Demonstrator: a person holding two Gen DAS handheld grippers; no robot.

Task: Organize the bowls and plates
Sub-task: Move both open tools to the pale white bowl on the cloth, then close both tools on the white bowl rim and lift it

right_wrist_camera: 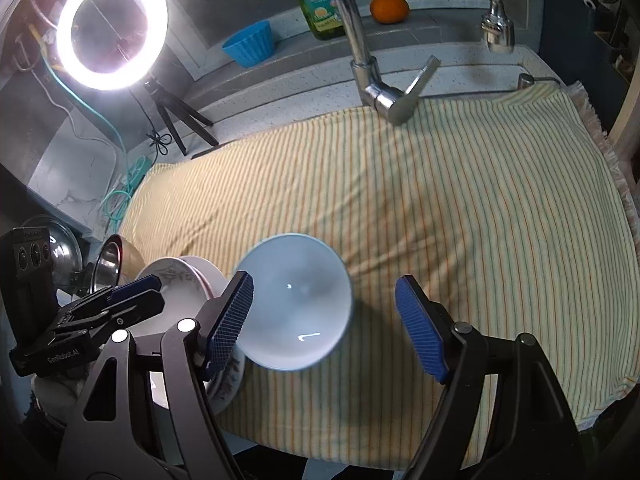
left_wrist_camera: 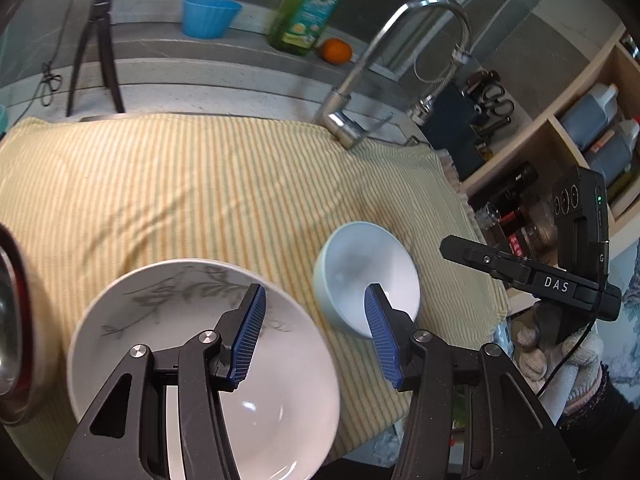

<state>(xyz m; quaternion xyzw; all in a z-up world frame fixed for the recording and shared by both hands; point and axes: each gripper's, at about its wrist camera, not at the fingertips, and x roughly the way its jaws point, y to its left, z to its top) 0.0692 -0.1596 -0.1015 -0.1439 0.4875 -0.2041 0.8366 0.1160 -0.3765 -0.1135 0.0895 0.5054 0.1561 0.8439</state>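
A striped cloth (right_wrist_camera: pixel 460 208) is lying spread over the table, reaching back to the tap (right_wrist_camera: pixel 384 96) and hanging a little over the near edge. Behind it, on the ledge, a ring light (right_wrist_camera: pixel 112 28) is glaring on its small tripod, with a blue cup (right_wrist_camera: pixel 250 46), a green bottle (left_wrist_camera: pixel 310 4) and an orange (right_wrist_camera: pixel 389 9) sitting along the same ledge.

On the near left part of the cloth the plate (left_wrist_camera: pixel 280 392) is resting, white with a grey leaf sketch on it. In the right-wrist view more crockery is showing under and behind it (how many pieces, I cannot tell). Just beside it, to its right, the bowl (right_wrist_camera: pixel 296 300) is sitting upright on the cloth, pale and empty; whether the two rims are touching I cannot tell.

The left claw (left_wrist_camera: pixel 316 336) is hovering above the gap between plate and bowl, its blue pads (left_wrist_camera: pixel 248 336) standing apart with nothing between them, one over the plate, the other over the bowl's rim. The right claw (right_wrist_camera: pixel 328 328) is hanging over the bowl, jaws wide; its left pad is overlapping the bowl's left edge in the picture, the right pad is well clear of it, so nothing is being gripped. A gloved hand (left_wrist_camera: pixel 560 356) is holding it.
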